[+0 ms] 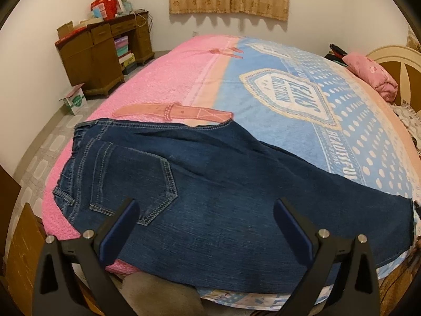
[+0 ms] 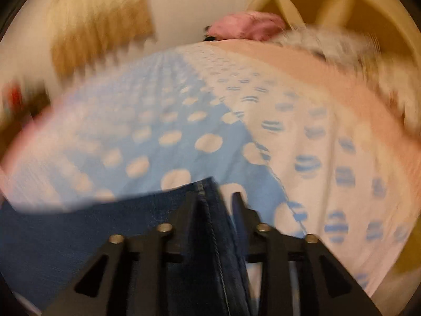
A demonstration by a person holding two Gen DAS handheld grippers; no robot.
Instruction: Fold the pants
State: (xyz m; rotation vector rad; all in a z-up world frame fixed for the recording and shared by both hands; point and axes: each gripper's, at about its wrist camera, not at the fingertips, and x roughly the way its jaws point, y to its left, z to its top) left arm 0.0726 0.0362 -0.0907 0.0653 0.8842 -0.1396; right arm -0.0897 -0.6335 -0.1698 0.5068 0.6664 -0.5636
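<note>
Dark blue jeans (image 1: 210, 184) lie on the bed, waistband at the left, back pocket up, legs running to the right and over the near edge. My left gripper (image 1: 205, 205) is open and hovers above the seat of the jeans, holding nothing. In the blurred right wrist view my right gripper (image 2: 214, 197) is shut on the hem end of the jeans (image 2: 208, 226), with denim pinched between the fingers (image 2: 190, 210) above the dotted blanket.
The bed is covered by a pink and blue printed blanket (image 1: 289, 100). A pink pillow (image 1: 373, 76) and the headboard (image 1: 394, 60) are at the right. A wooden desk (image 1: 105, 52) and a small box (image 1: 75, 100) stand on the floor at the left.
</note>
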